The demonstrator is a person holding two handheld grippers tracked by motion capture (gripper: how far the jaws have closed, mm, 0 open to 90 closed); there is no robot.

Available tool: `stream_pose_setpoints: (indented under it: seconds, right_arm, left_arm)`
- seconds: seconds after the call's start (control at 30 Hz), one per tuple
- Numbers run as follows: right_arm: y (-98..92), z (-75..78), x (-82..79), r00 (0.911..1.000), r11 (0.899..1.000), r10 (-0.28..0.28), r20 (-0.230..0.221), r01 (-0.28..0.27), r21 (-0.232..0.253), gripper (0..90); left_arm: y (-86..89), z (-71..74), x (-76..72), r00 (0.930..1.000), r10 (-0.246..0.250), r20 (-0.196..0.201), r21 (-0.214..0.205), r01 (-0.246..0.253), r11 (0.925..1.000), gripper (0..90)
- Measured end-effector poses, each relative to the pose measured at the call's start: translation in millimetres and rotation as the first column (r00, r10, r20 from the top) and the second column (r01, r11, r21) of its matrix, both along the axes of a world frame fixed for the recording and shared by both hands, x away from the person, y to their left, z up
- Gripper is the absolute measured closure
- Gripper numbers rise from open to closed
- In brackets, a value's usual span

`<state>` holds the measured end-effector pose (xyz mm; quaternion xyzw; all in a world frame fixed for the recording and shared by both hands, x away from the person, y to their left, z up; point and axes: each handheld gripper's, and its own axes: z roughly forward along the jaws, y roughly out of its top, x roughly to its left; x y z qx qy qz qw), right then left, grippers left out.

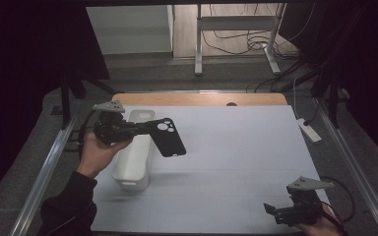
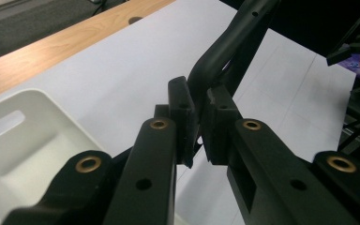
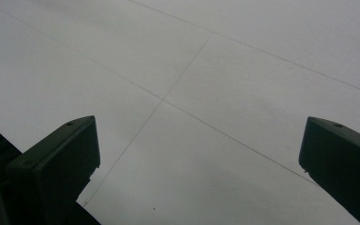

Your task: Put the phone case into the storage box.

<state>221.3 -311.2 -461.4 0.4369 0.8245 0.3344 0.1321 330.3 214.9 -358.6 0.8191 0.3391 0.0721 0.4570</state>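
A black phone case (image 1: 167,137) with round camera cut-outs hangs in the air over the table, just right of a long white bin (image 1: 135,162). My left gripper (image 1: 145,127) is shut on the case's near edge, held by a hand above the bin. In the left gripper view the pads (image 2: 183,117) pinch the case's rim (image 2: 225,47), which stands up from the left gripper (image 2: 199,110), and the bin (image 2: 23,140) lies empty at lower left. My right gripper (image 1: 270,210) rests near the table's front right corner. In its own view the right gripper (image 3: 201,138) is open over the bare mat.
A white gridded mat (image 1: 236,157) covers the table, with a wooden strip (image 1: 202,99) along the far edge. A white power strip (image 1: 309,130) lies off the mat's right side. Metal rails (image 1: 44,172) run along both sides of the table.
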Motion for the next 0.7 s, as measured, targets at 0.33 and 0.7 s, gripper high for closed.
stream_pose_setpoints:
  seconds: [0.33,0.7]
  right_arm:
    - [-0.2,0.0,0.1,1.0000,1.000,0.002,-0.002,-0.002,0.003,0.0]
    - [0.8,-0.5,0.2,0.9999,1.000,0.015,-0.006,-0.015,0.003,0.0]
  left_arm:
    - [19.1,7.6,6.0,0.9992,0.041,0.002,0.015,-0.041,0.9991,83.3]
    - [34.7,15.7,9.5,0.9972,0.074,0.010,0.024,-0.075,0.9969,83.4]
